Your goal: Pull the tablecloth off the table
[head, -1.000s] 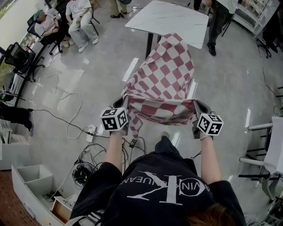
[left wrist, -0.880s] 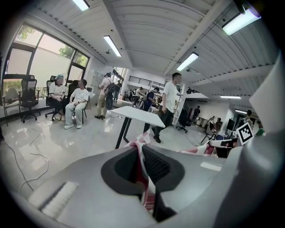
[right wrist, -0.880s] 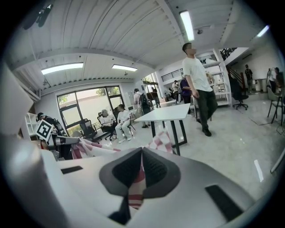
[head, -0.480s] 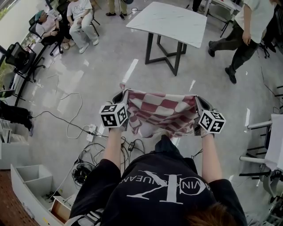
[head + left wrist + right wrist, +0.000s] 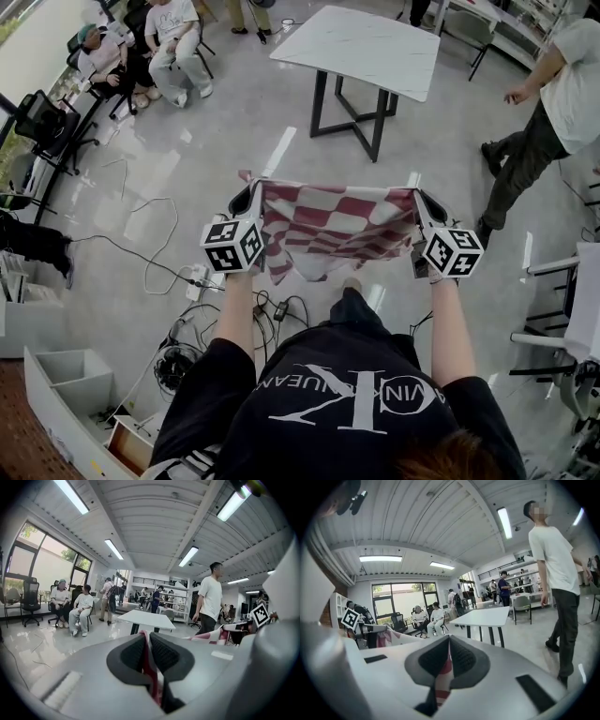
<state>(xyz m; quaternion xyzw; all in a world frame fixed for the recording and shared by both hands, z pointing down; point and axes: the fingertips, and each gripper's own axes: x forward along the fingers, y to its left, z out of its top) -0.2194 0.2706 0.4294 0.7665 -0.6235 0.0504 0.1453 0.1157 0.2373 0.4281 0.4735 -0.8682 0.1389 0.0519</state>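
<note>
Arms outstretched; left tool, right tool clamp tablecloth.

A black short-sleeved T-shirt carries white lettering and a large crossed mark. The left hand-held gripper and right hand-held gripper have pale grey shells, dark ribbed pads, and each a white cube with black square markers.

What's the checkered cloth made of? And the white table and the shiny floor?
The tablecloth looks like soft woven fabric: it sags and folds where it hangs. The table top looks like white marble or a marble-look board, faintly grey-veined; its legs seem dark metal. The floor looks like polished concrete or tile: it mirrors the lights.
</note>
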